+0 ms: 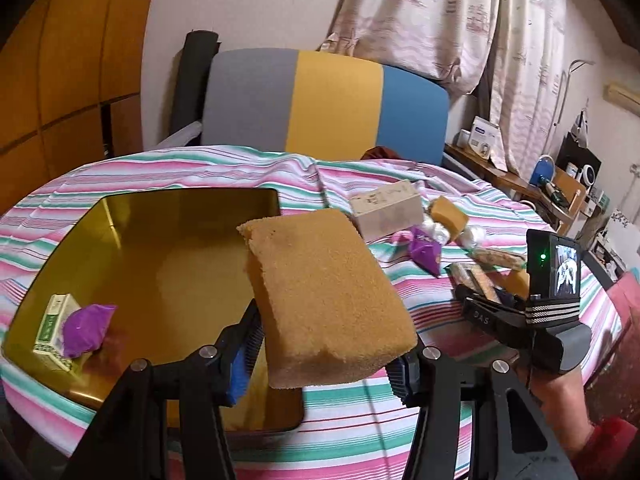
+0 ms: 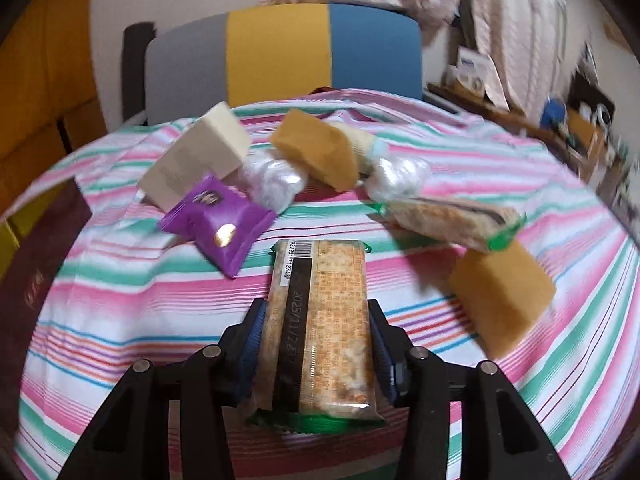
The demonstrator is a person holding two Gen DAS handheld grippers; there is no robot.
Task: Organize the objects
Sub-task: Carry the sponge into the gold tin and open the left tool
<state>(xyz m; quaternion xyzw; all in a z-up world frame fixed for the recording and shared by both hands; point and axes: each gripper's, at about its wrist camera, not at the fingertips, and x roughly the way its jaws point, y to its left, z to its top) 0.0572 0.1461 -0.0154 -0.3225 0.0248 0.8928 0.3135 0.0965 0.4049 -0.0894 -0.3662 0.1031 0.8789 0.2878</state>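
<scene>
While the left tongs [image 1: 324, 364] are clamped on a large tan sponge [image 1: 326, 300] held over the near right edge of a gold tray [image 1: 160, 256], the right tongs [image 2: 316, 344] are clamped on a wrapped snack bar [image 2: 322, 320] raised above the striped cloth [image 2: 132, 320]. Inside the tray, a small green box [image 1: 50, 326] and a purple packet [image 1: 84, 330] are kept to the near left corner, so most of its floor is left bare. Beyond the bar, another purple packet [image 2: 220, 224], a pale box [image 2: 196, 156], two smaller sponges [image 2: 316, 148] [image 2: 502, 296] and a second bar [image 2: 452, 220] are crowded together, with open cloth left toward the near left.
</scene>
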